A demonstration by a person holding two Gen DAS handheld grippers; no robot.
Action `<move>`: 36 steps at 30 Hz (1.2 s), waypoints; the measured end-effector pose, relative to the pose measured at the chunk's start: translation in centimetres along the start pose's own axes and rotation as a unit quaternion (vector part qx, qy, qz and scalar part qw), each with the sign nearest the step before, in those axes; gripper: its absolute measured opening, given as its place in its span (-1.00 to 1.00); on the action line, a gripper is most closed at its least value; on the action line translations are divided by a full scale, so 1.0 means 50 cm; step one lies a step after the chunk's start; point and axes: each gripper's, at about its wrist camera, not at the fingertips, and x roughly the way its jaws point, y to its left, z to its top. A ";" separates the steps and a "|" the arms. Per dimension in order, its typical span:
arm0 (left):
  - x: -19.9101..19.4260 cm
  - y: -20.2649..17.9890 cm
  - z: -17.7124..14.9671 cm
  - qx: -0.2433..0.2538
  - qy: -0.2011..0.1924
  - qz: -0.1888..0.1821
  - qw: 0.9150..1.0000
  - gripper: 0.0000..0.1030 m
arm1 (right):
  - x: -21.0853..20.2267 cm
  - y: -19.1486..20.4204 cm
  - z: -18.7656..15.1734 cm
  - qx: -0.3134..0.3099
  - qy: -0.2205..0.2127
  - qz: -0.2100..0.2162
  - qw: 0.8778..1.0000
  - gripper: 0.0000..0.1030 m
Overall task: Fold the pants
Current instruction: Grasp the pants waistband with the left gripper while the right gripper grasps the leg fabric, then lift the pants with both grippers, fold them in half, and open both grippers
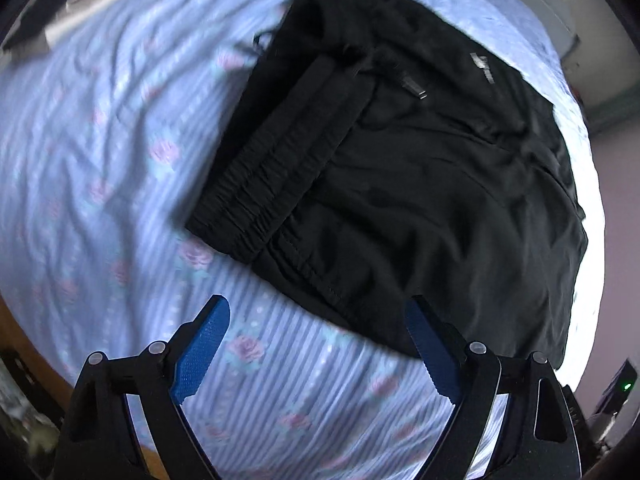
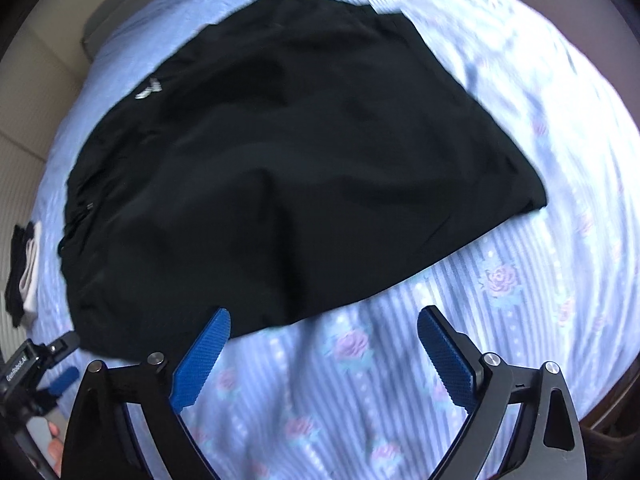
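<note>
Black pants (image 1: 400, 184) lie folded into a compact stack on a blue floral bedsheet (image 1: 120, 140), with the elastic waistband (image 1: 264, 184) on the near left side and a small white logo (image 1: 482, 66) on top. In the right wrist view the pants (image 2: 300, 168) fill the middle, on the sheet (image 2: 520, 260). My left gripper (image 1: 318, 316) is open and empty, just short of the pants' near edge. My right gripper (image 2: 324, 320) is open and empty, at the pants' near edge. The left gripper (image 2: 60, 364) also shows at the lower left of the right wrist view.
A small black and white folded item (image 2: 26, 268) lies at the sheet's left edge in the right wrist view. The wooden bed edge (image 1: 16, 344) shows lower left. A wall (image 1: 616, 184) stands right of the bed. Bare sheet surrounds the pants.
</note>
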 end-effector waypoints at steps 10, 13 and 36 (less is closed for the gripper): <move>0.070 0.005 0.014 -0.044 0.030 -0.006 0.999 0.68 | 0.070 -0.033 0.055 0.032 -0.006 -0.014 0.999 0.65; 0.058 -0.002 0.034 -0.054 0.030 -0.020 0.998 0.13 | 0.072 -0.027 0.096 0.025 -0.016 -0.024 0.999 0.30; -0.278 -0.029 0.081 0.029 -0.045 -0.009 0.999 -0.88 | -0.381 0.110 0.151 -0.067 -0.090 0.075 0.991 -0.90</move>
